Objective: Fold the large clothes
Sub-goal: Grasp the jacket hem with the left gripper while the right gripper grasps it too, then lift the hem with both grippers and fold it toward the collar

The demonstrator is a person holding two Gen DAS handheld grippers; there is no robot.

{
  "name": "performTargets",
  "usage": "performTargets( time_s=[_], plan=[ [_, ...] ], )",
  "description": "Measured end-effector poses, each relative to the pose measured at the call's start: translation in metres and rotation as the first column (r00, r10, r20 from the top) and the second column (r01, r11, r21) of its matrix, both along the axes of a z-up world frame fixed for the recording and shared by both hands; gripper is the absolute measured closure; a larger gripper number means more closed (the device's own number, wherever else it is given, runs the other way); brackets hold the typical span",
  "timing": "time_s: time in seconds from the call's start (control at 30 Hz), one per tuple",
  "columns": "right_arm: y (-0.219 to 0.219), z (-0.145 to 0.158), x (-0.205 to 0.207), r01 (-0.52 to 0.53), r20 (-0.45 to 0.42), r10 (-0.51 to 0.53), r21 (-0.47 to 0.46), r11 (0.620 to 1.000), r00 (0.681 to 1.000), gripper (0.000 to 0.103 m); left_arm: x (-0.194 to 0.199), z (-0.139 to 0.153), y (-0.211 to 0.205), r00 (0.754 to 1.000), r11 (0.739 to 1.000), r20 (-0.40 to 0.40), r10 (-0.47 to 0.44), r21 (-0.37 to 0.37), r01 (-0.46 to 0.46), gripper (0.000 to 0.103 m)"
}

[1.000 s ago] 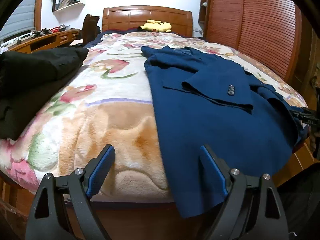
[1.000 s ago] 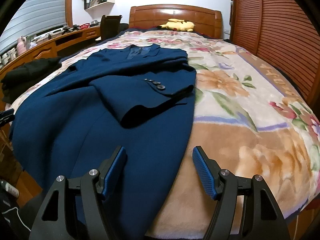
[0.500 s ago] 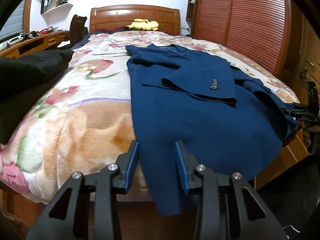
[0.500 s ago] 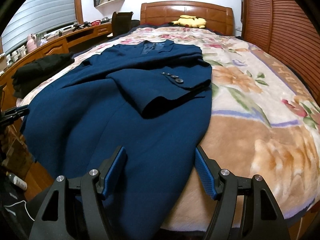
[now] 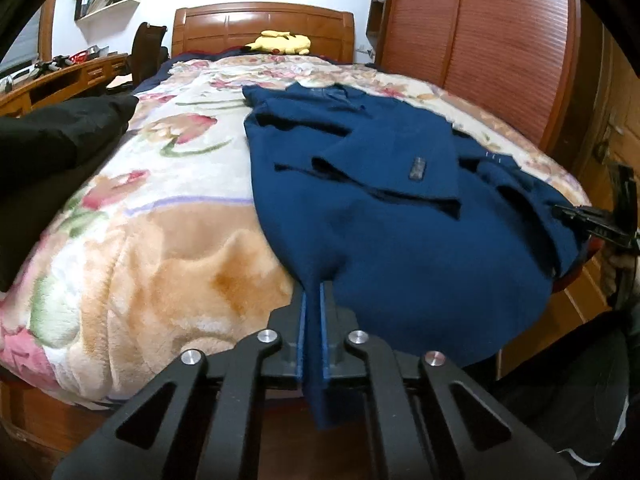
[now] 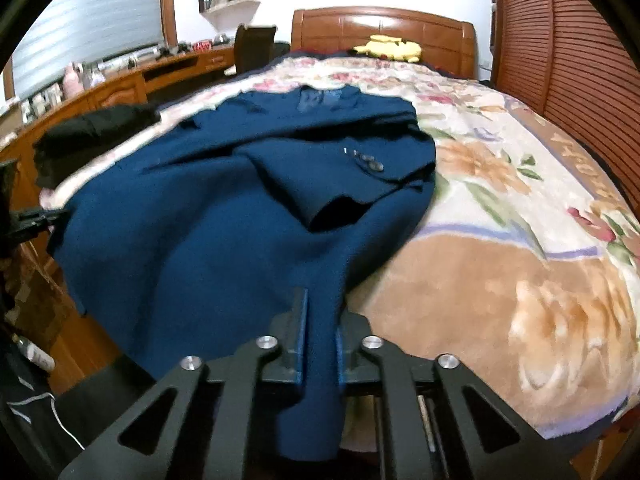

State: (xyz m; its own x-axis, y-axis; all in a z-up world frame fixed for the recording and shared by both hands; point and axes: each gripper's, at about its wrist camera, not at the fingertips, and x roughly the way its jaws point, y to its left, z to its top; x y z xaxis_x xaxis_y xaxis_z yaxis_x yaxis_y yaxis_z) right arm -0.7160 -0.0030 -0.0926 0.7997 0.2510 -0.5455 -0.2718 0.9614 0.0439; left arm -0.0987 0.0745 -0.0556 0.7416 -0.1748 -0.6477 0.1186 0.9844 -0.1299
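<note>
Across the floral blanket (image 5: 152, 264) a navy coat (image 5: 380, 216) is spread, sleeves already crossed inward. Its hem corners are pinched by the left gripper (image 5: 314, 300) and right gripper (image 6: 320, 308), just closed; lengthwise folding remains undone.

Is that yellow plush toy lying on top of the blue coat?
No, the yellow plush toy sits far off by the headboard, well apart from the blue coat.

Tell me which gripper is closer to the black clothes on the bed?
Left. The left gripper, just closed on the coat's hem corner, has the black clothes just off to its left. The right gripper, also just closed, clamps the other corner, with the coat's width between.
</note>
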Motion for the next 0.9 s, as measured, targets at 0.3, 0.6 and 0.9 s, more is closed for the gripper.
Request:
performTargets(
  time_s=[0.3, 0.6, 0.9],
  plan=[
    [-0.027, 0.047, -0.007, -0.007, 0.16, -0.018, 0.152, 0.988, 0.987, 0.098, -0.003, 0.075, -0.002, 0.985, 0.999, 0.175, -0.004, 0.048, -0.005, 0.098],
    [-0.02, 0.097, -0.012, -0.011, 0.257, -0.016, 0.105, 0.994, 0.966, 0.098, 0.004, 0.139, -0.012, 0.957, 0.999, 0.288, -0.03, 0.041, 0.019, 0.098],
    [-0.006, 0.143, -0.031, -0.062, 0.349, 0.034, 0.069, 0.996, 0.936, 0.099, -0.006, 0.205, -0.004, 0.916, 0.999, 0.4, -0.034, 0.045, 0.018, 0.099]
  ],
)
